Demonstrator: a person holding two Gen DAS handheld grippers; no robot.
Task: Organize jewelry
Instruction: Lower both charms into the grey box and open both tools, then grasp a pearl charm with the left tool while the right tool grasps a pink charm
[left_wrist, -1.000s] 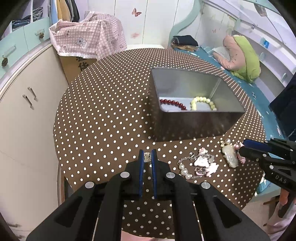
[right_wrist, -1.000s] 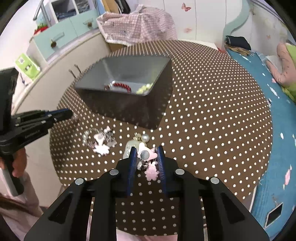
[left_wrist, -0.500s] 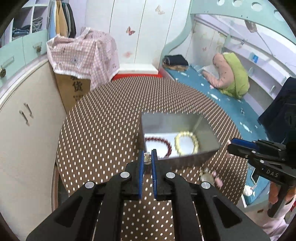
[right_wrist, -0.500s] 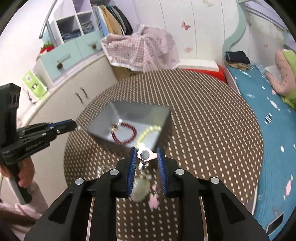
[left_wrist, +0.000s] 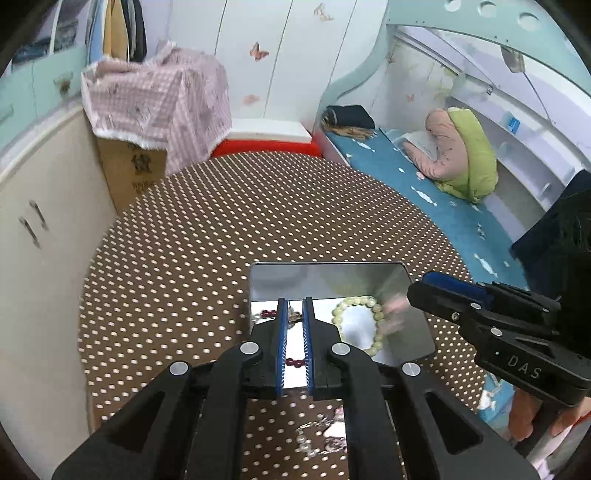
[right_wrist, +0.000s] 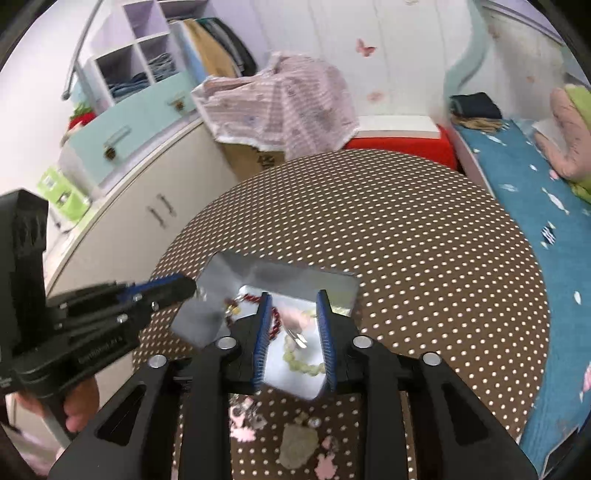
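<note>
Jewelry box (left_wrist: 266, 280) lies under both: left hand-held gripper (left_wrist: 294, 314) pinches a small trinket (left_wrist: 294, 315), right hand-held gripper (right_wrist: 292, 328) gapes apart.

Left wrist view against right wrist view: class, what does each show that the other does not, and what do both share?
Only the left wrist view shows the small trinket pinched in the left hand-held gripper. Only the right wrist view shows the pale stone pendant on the table and the white cubby shelves. Both show the metal tin, holding a red bead bracelet and a pale bead bracelet.
</note>
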